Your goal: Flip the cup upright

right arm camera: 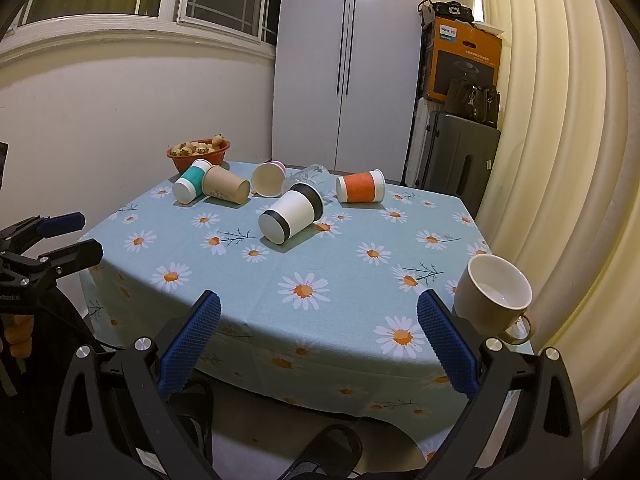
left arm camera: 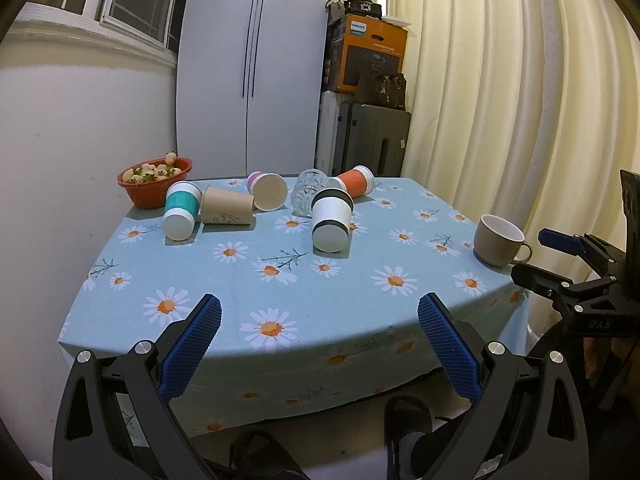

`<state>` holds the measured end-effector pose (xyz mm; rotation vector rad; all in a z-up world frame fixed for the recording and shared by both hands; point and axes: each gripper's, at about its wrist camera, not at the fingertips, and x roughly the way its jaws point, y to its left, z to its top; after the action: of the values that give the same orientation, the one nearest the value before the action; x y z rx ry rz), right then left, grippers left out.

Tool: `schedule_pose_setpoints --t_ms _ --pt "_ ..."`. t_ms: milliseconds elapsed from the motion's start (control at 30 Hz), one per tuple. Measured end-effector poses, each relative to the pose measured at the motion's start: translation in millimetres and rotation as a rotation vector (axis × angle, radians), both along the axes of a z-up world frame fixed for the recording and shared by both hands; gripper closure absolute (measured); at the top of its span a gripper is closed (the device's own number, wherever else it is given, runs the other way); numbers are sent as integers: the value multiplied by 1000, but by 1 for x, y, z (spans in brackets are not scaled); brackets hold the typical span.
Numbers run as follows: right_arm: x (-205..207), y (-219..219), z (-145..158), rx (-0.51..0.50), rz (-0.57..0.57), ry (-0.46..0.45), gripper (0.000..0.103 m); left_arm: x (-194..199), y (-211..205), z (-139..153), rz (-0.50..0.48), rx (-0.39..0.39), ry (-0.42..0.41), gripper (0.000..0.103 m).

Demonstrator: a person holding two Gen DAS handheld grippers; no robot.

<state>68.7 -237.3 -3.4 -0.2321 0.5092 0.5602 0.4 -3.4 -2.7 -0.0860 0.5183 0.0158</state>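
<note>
Black-banded cup (left arm camera: 332,220) on its side mid-table, well beyond left gripper (left arm camera: 320,344) and right gripper (right arm camera: 319,342), both spread wide, empty.

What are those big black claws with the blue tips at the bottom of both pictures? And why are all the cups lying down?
Those claws are grabbers that a person holds, one in each hand. Each has a small camera looking out between its two fingers, so one picture comes from the left gripper and the other from the right gripper. Both are open and hold nothing. On the table with the daisy cloth, several paper cups lie on their sides, like the white cup with black bands and the orange cup. A clear glass is tipped too. The beige mug already stands upright. A red bowl sits at the back.
</note>
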Motion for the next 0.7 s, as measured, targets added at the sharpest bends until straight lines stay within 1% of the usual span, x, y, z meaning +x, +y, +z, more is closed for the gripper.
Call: schedule_pose_setpoints --t_ms 700 --pt "0 0 -3 -6 -2 -2 5 0 -1 0 -6 4 1 7"
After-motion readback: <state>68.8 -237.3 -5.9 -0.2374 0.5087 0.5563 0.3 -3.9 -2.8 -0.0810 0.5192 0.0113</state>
